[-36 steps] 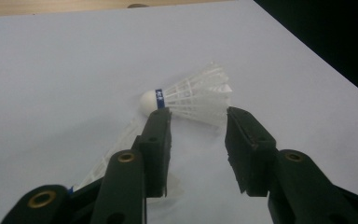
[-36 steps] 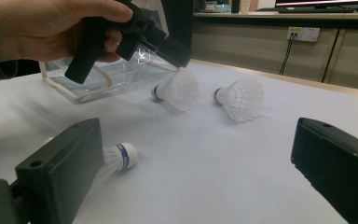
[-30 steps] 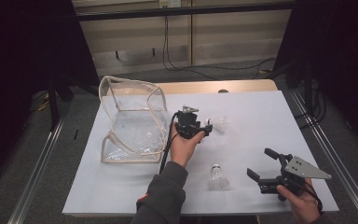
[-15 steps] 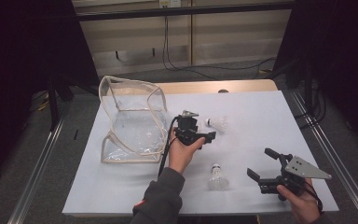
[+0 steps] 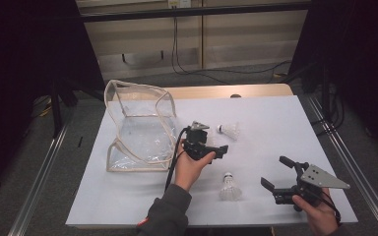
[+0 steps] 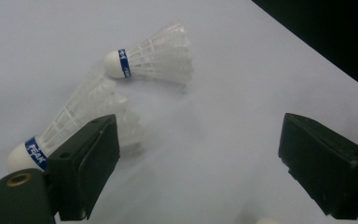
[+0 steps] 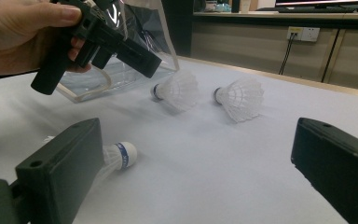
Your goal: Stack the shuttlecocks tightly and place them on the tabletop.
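- Left tool [image 5: 215,150] hovers above the counter [image 5: 275,123] with its jaws spread wide and nothing between them, just off the open side of the clear bag [image 5: 140,128].
- From the left tool's own camera, two shuttlecocks lie ahead and to the left of the jaw gap. The nearer shuttlecock [image 6: 81,123] is half hidden behind the left jaw, its cork toward the tool and its skirt fanning away. The farther shuttlecock [image 6: 151,58] lies just past it, crosswise, cork to the left.
- That is what the coming move turns on, I judge: the nearer one's long axis runs slantwise toward the tool rather than across the gap, so the hand would need to shift left and turn before closing.
- Right tool [image 5: 280,179] sits well away from the bag, near the counter's front edge, also spread and empty. A third shuttlecock [image 5: 229,187] lies between it and the person's left forearm, and in the right gripper view its cork [image 7: 123,155] pokes out beside the left jaw.
- Left hand is nearer the pair by the bag; right hand is nearer the lone one.
- Shuttlecocks have white feather skirts, rounded white corks and a blue band: light and easily crushed at the skirt.
- Bag is limp transparent plastic with pale piped edges, standing up, mouth facing the tools.
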Demonstrator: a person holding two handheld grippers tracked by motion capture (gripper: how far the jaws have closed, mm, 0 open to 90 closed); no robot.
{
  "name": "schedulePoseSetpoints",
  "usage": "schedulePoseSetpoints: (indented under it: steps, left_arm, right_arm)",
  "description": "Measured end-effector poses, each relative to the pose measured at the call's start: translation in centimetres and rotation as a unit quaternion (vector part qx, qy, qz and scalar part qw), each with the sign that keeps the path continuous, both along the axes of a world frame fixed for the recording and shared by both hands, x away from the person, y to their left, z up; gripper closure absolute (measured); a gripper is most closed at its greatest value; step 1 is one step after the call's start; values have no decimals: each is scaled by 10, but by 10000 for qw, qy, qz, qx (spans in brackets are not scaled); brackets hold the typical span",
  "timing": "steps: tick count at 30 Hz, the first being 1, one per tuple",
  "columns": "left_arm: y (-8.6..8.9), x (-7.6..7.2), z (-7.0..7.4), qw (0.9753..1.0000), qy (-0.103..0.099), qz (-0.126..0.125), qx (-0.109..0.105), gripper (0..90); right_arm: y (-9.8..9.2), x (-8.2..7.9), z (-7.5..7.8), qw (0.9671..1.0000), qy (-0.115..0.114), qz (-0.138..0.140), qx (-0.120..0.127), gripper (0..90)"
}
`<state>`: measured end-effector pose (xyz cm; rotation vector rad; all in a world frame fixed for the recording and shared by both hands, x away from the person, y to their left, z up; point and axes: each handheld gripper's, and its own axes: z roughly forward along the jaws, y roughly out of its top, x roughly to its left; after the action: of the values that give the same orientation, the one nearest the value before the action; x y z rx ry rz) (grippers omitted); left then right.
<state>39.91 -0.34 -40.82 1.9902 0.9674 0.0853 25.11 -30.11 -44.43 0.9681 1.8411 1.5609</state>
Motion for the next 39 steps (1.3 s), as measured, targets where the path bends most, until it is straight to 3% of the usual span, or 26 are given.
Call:
schedulePoseSetpoints:
  steps: [11, 18, 26, 39]
  left_arm:
    - [3, -13, -3, 9998, -8, -168, -117, 102]
    - [3, -24, -2, 9992, -114, -379, -66, 92]
    - [8, -33, -2, 9989, -158, -451, -36, 84]
    - [18, -45, -7, 9982, -48, -580, -122, 76]
  right_arm:
    - [0, 0, 0, 10000, 7, 5, 11, 16]
    - [0, -1, 0, 10000, 4, -8, 16, 16]
    - [1, 0, 0, 10000, -4, -3, 14, 16]
    - [1, -1, 0, 10000, -5, -12, 6, 16]
